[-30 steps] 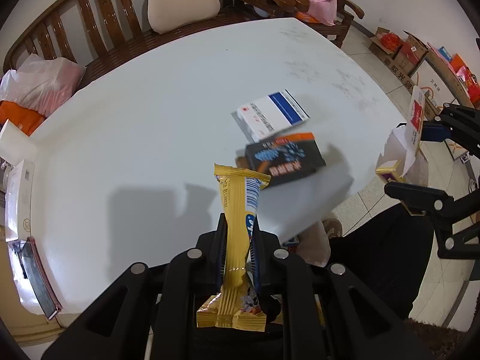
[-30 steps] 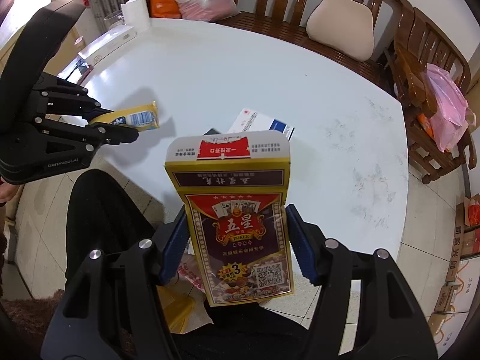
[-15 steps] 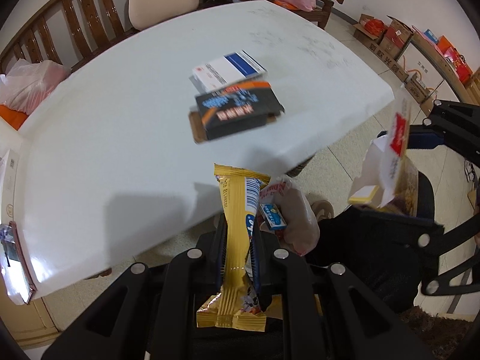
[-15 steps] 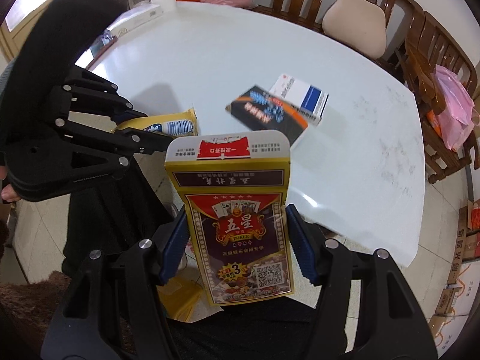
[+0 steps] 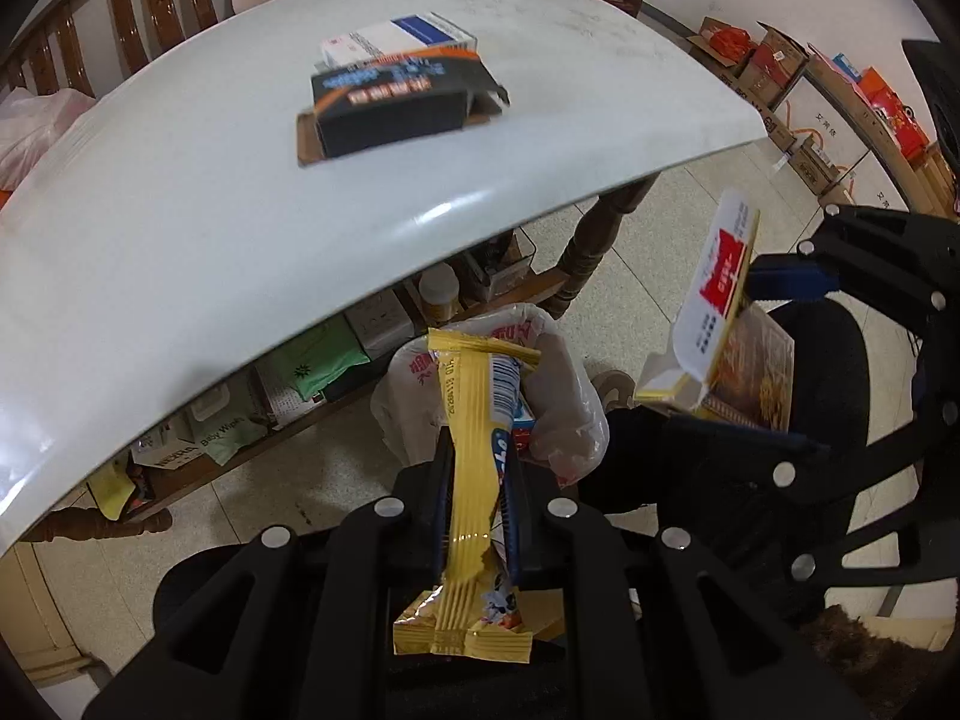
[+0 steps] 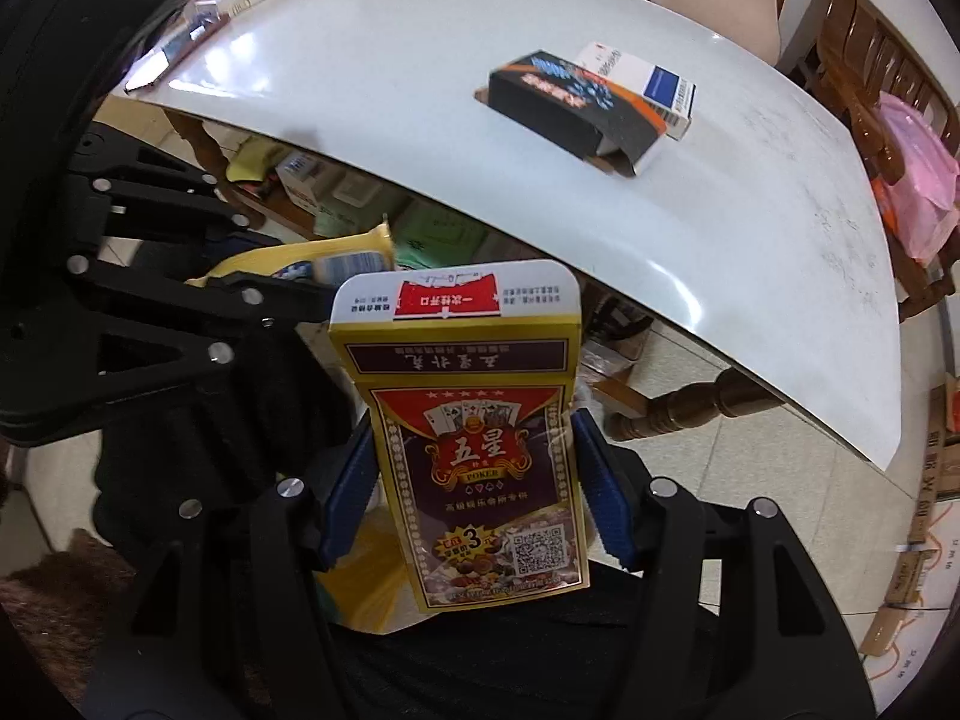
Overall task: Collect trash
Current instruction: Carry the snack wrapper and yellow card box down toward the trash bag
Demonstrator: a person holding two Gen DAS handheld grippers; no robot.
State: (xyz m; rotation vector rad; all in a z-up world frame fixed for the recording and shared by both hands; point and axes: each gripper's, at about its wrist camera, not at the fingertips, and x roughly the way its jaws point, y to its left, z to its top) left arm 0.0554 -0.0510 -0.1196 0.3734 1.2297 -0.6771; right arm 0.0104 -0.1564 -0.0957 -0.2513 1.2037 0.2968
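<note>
Both wrist views look steeply down past the white table's [image 5: 252,228] edge, sharing its boxes [image 6: 576,111]

Yellow snack wrapper [image 5: 474,450] upright, pinched in left tool. Playing-card box [image 6: 480,450], flap open, upright in right tool. Black box [image 5: 396,102] overlapping white/blue box [image 5: 396,39], flat on white surface [image 5: 180,228].

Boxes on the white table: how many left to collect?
2. A black box lies near the table's edge, and a white box with a blue stripe sits right behind it, touching or partly under it. Anything hidden beneath them can't be ruled out.
</note>
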